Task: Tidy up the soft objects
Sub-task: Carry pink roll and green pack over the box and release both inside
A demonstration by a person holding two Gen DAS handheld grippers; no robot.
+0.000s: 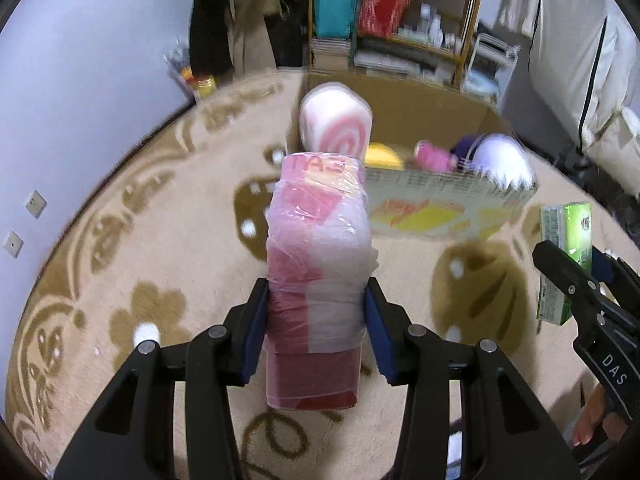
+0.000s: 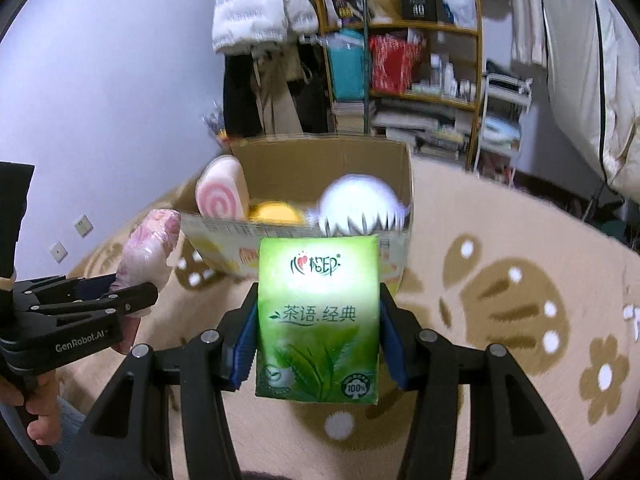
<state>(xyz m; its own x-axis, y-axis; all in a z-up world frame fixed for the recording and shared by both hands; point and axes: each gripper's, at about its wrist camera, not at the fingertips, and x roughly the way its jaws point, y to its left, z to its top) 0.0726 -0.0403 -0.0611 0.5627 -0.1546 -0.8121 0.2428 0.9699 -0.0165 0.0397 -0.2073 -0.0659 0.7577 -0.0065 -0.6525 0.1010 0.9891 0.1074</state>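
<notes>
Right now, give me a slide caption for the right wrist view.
Right gripper holds a green tissue pack before a cardboard box of plush toys.

cardboard box (image 2: 320,160): 1 | soft toys inside box: 4 | tissue packs before box: 2 | grippers before box: 2

cardboard box (image 2: 320,160) open on top, plush toys (image 2: 360,208) crowding inside, carpet (image 2: 500,340) around seemingly clear

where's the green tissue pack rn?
The green tissue pack is clamped in the right hand-held gripper, held above the carpet just short of the cardboard box; the left wrist view shows it at far right.
</notes>
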